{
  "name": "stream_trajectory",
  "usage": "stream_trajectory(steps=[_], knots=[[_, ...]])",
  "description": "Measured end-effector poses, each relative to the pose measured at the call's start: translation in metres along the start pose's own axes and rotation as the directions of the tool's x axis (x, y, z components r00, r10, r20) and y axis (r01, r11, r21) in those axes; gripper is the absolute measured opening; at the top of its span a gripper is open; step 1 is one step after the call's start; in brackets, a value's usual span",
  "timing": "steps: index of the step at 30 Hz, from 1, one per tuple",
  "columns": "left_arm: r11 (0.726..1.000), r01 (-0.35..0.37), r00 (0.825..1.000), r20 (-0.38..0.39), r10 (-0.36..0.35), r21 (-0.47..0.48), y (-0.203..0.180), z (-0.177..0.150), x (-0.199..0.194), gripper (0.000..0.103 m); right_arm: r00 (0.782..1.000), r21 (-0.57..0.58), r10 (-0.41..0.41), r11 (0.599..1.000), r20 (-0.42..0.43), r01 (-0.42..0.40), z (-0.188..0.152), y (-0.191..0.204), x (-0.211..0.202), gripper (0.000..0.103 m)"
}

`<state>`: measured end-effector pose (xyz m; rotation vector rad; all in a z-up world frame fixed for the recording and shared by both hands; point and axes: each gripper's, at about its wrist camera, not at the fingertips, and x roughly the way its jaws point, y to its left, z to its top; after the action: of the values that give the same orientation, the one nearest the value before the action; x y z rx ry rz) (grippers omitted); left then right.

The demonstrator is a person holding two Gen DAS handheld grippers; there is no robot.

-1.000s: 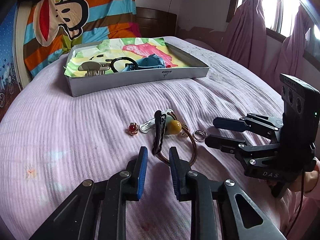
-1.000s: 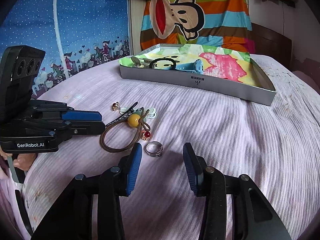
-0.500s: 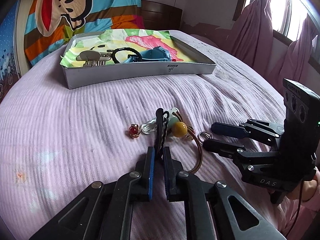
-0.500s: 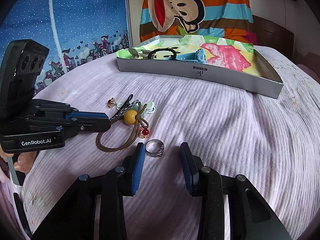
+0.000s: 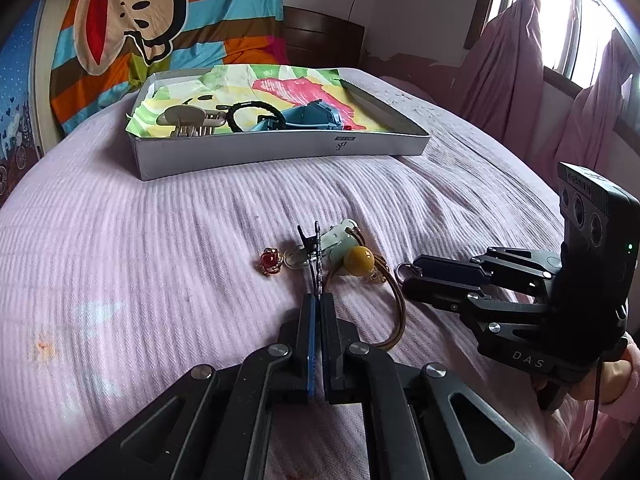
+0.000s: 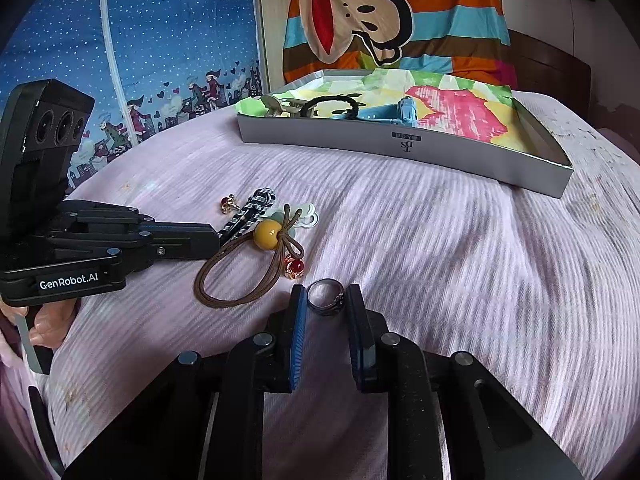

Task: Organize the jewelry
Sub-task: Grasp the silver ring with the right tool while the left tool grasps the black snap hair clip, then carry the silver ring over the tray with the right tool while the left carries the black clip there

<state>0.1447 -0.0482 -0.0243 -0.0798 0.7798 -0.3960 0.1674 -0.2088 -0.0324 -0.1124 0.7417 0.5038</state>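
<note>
My left gripper [image 5: 319, 300] is shut on the near end of a black striped hair clip [image 5: 316, 264], which stands on edge on the lilac bedspread. In the right wrist view the left gripper [image 6: 214, 236] holds the clip [image 6: 256, 208] from the left. A silver ring [image 6: 326, 298] lies between the fingertips of my right gripper [image 6: 325, 294]. Its jaws are closing and the pads touch the ring on both sides. Beside the clip lie a brown hair tie with a yellow bead [image 6: 268, 234], a pale green clip [image 5: 340, 240] and two red-stone pieces [image 5: 271, 261] [image 6: 295, 267].
A grey shallow box [image 5: 280, 152] lined with colourful paper stands further back. It holds a beige claw clip [image 5: 188, 118], a black hair tie [image 5: 256, 114] and a blue clip [image 5: 312, 118]. A striped monkey blanket [image 6: 380, 20] hangs behind, with pink curtains [image 5: 512, 60] at the right.
The left jaws have come together on the black clip, tipping it up on edge. The right gripper has edged forward and narrowed until the ring sits between its fingertips.
</note>
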Motion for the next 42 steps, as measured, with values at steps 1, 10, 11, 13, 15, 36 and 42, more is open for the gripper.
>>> stream_trajectory(steps=[1, 10, 11, 13, 15, 36, 42], knots=[[1.0, -0.002, 1.0, -0.006, 0.002, 0.0, 0.0, 0.0, 0.001, 0.003, 1.0, 0.0, 0.0, 1.0, 0.0, 0.0, 0.0, 0.0, 0.0, 0.018], [1.0, -0.003, 0.999, -0.053, 0.003, -0.007, 0.001, 0.002, 0.011, 0.003, 1.0, 0.0, 0.0, 1.0, -0.003, 0.0, 0.0, 0.0, 0.002, 0.018], [1.0, 0.001, 0.999, -0.049, -0.002, -0.009, 0.001, 0.002, 0.011, 0.003, 1.0, 0.0, 0.0, 1.0, -0.002, 0.0, 0.0, 0.0, 0.002, 0.018], [1.0, 0.004, 0.999, -0.035, -0.005, -0.01, 0.001, 0.001, 0.008, 0.003, 1.0, 0.001, 0.001, 1.0, 0.001, -0.001, -0.001, 0.0, 0.002, 0.017], [1.0, 0.006, 1.0, -0.018, -0.006, -0.005, 0.0, 0.0, 0.005, 0.003, 1.0, -0.002, 0.002, 1.0, 0.009, -0.002, -0.001, 0.0, 0.0, 0.017], [1.0, -0.008, 0.989, 0.145, 0.01, -0.014, -0.001, 0.009, -0.03, 0.003, 0.993, -0.027, -0.003, 1.0, 0.122, 0.006, 0.01, 0.002, -0.022, 0.017], [0.999, -0.03, 0.983, 0.183, 0.034, -0.026, 0.003, 0.033, -0.033, 0.003, 0.986, -0.023, -0.007, 1.0, 0.169, 0.011, 0.027, -0.002, -0.026, 0.017]])
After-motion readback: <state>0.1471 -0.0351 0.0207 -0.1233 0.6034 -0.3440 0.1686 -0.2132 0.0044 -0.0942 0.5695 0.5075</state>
